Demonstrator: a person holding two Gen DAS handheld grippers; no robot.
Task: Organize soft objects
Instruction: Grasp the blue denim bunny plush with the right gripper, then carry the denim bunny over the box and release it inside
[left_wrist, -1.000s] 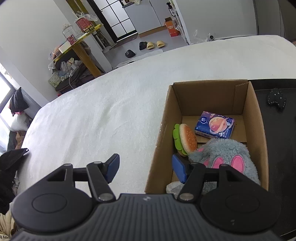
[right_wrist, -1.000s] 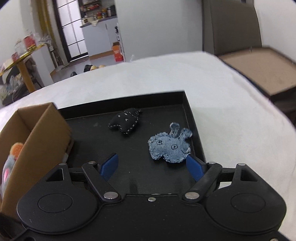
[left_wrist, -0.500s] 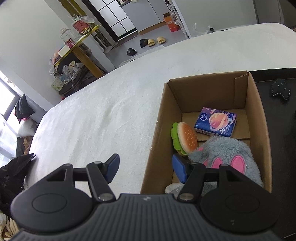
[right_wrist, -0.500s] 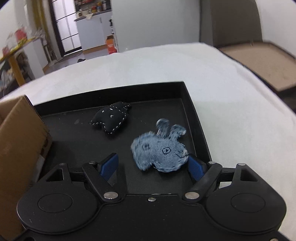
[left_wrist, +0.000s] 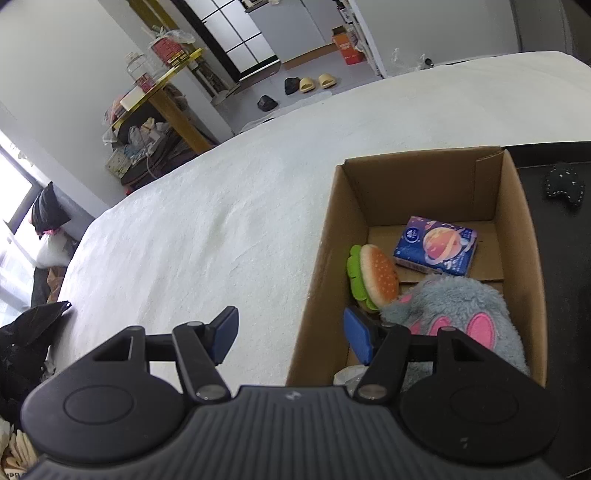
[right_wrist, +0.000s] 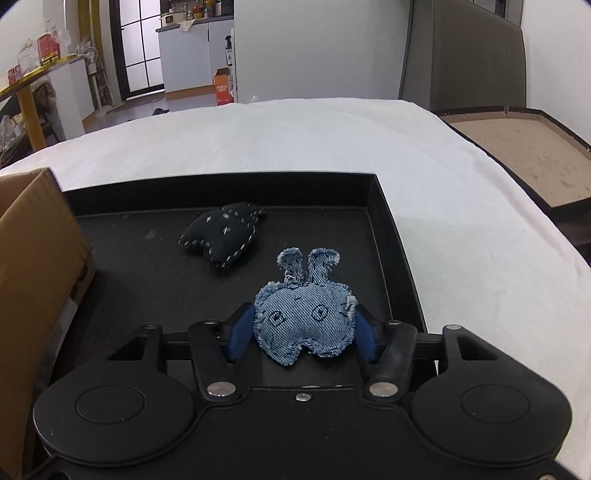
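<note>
A blue denim bunny toy (right_wrist: 304, 317) sits between the blue pads of my right gripper (right_wrist: 301, 330), whose jaws are closing and press on both of its sides, over the black tray (right_wrist: 391, 236). A dark stitched toy (right_wrist: 223, 238) lies farther back in the tray; it also shows at the right edge as the dark stitched toy (left_wrist: 563, 182). My left gripper (left_wrist: 290, 336) stands open, straddling the near left wall of the cardboard box (left_wrist: 325, 258). The box holds a burger plush (left_wrist: 376, 277), a grey and pink plush (left_wrist: 458, 314) and a blue tissue pack (left_wrist: 436, 251).
Box and tray stand side by side on a white bed cover (left_wrist: 221, 221). A brown board (right_wrist: 517, 147) lies off the bed to the right. A yellow table (left_wrist: 162, 99) with clutter and slippers (left_wrist: 317, 81) on the floor lie beyond the bed.
My right gripper has narrowed its jaws onto the denim bunny, which has turned ears-up between the pads. The left gripper has stayed in place, open.
</note>
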